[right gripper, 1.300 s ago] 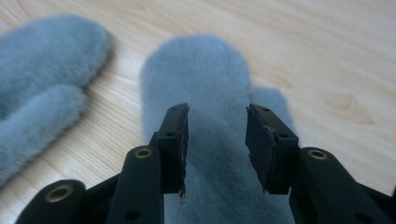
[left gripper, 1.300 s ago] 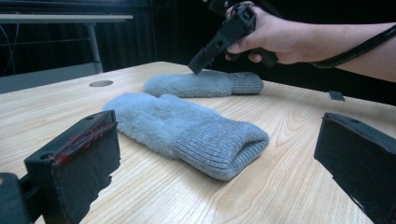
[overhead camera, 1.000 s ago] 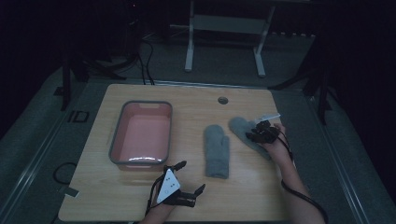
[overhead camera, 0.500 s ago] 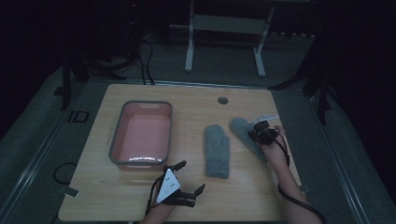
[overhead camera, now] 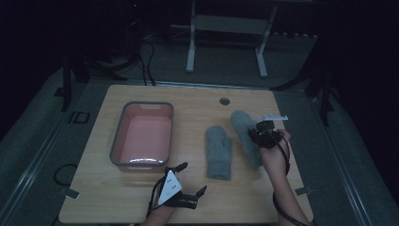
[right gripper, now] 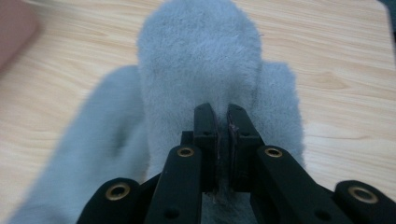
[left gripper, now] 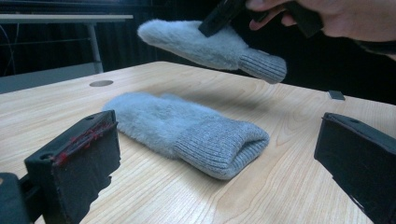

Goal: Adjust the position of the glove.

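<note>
Holding two handheld grippers at a light wooden table point(overhead camera: 141, 207), you have a grey fleece mitten in each part of the scene. Your right gripper point(right gripper: 222, 122) has its jaws pressed together on the fluffy body of one mitten point(right gripper: 201, 60); the jaws have just been closing, with that fleece pinched between them. From the left gripper view this held mitten point(left gripper: 205, 42) hangs clear above the tabletop, ribbed cuff tipped down to the right, your right hand point(left gripper: 336, 16) above it. In the high view it sits toward the right side of the table, just under your right hand.

The second mitten point(overhead camera: 219, 151) lies flat on the wood near the middle of the table, cuff toward you, just beside the lifted one and apart from it. In the left gripper view it lies ahead of the jaws with its open cuff facing the camera.

Your left gripper point(overhead camera: 182, 181) rests low at the near edge of the table, jaws spread wide with nothing between them, well short of the lying mitten.

A grey tray with a pink inside point(overhead camera: 117, 141) sits on the left half of the table, well apart from both mittens
</note>
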`<action>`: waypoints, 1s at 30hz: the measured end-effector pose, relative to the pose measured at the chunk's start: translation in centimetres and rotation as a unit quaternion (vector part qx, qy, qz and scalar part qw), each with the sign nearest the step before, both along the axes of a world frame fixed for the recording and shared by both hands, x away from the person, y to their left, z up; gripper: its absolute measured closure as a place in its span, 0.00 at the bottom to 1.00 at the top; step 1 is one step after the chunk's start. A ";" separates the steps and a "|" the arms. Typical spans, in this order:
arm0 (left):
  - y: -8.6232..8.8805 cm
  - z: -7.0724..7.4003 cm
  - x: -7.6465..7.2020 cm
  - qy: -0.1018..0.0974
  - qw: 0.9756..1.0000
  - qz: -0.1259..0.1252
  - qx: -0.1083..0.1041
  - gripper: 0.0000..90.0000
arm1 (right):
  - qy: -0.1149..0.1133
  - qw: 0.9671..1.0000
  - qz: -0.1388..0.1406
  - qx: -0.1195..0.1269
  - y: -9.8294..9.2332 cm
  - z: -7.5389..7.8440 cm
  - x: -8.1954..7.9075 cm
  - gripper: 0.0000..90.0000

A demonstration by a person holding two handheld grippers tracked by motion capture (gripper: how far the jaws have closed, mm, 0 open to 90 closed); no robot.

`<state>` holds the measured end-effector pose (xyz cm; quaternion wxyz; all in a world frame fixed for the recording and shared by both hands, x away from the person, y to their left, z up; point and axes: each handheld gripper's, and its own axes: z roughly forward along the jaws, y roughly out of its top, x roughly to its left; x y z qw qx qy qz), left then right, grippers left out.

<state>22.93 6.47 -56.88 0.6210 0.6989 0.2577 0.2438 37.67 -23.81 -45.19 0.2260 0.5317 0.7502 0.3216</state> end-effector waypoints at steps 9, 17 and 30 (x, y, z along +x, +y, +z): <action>0.0 0.0 0.0 0.000 1.000 -0.001 0.000 0.00 | 0.036 0.997 0.039 0.049 4.2 -1.3 -1.8 0.94; 0.0 0.0 0.0 0.000 1.000 -0.001 0.000 0.00 | 0.067 0.996 0.028 0.055 5.7 -3.4 -0.4 0.94; 0.0 0.0 0.0 0.000 1.000 -0.002 0.000 0.00 | 0.088 0.994 0.061 0.031 6.3 -4.8 0.6 0.85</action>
